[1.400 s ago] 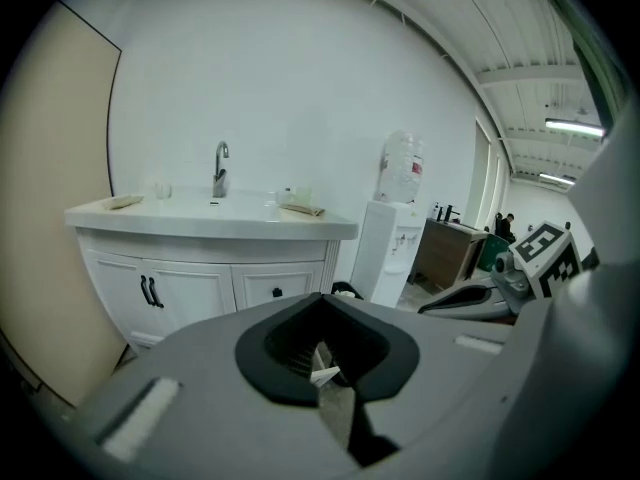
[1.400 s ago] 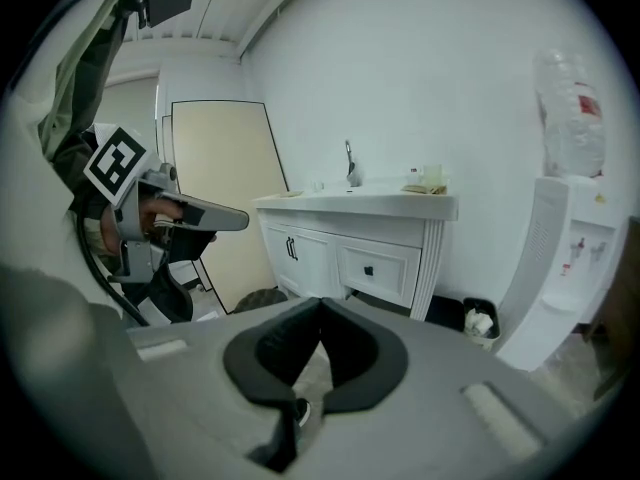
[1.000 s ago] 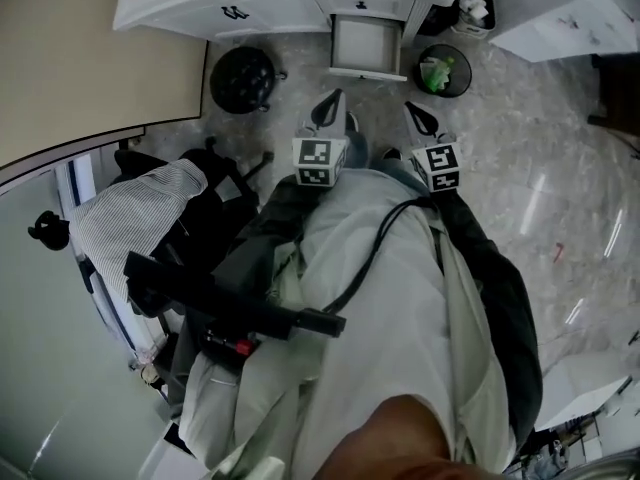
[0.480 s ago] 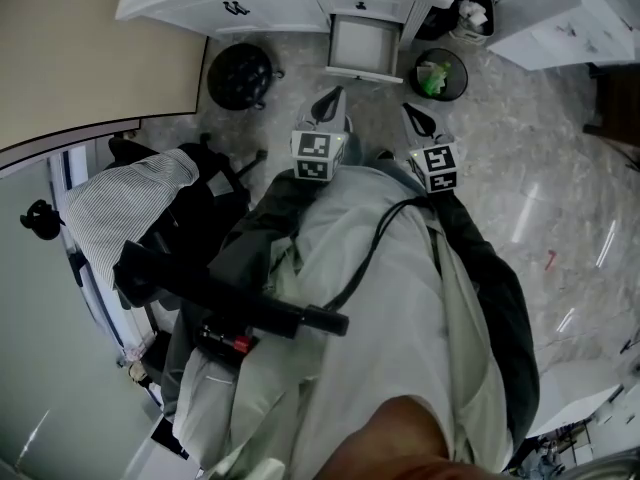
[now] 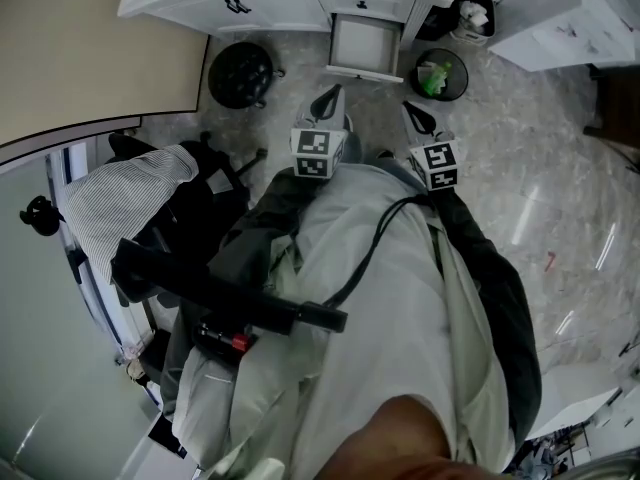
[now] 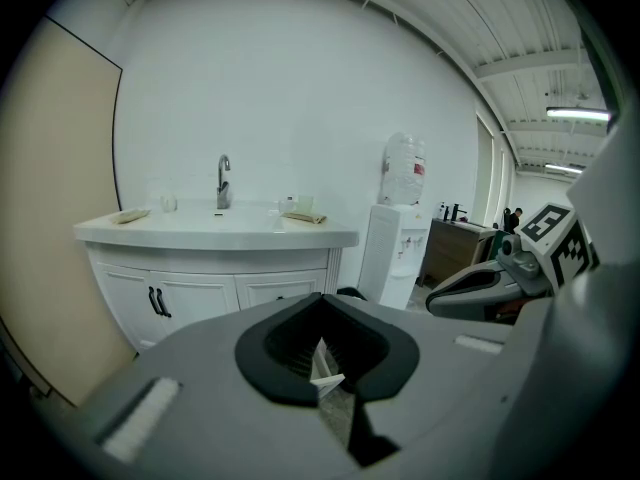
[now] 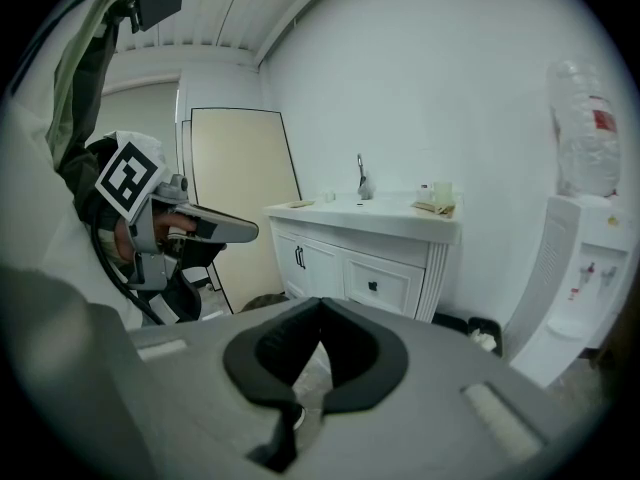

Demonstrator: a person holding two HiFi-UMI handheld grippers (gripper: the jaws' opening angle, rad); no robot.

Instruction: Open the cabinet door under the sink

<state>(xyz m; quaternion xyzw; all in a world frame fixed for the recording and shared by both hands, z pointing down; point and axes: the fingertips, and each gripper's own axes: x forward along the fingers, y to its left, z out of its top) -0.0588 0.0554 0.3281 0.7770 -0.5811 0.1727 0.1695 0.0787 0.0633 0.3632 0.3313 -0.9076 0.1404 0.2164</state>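
Note:
The white sink cabinet (image 5: 280,3) stands at the top of the head view, with a pair of black door handles (image 5: 237,7) on its left doors. In the left gripper view the same handles (image 6: 157,301) sit under the faucet (image 6: 223,181). My left gripper (image 5: 327,101) and right gripper (image 5: 419,118) hang side by side above the floor, well short of the cabinet. Both point toward it. Each is shut, with tips touching and nothing between them. The doors (image 7: 299,257) look closed.
A drawer-like box (image 5: 365,44) seems to stick out low at the cabinet's right part. A black round bin (image 5: 242,75), a wire bin (image 5: 440,71) and another bin (image 5: 472,10) stand on the floor. A water dispenser (image 7: 585,268) is right of the cabinet. A chair with striped cloth (image 5: 130,206) is at my left.
The head view has shifted a little to the side. Both grippers keep their place and stay shut.

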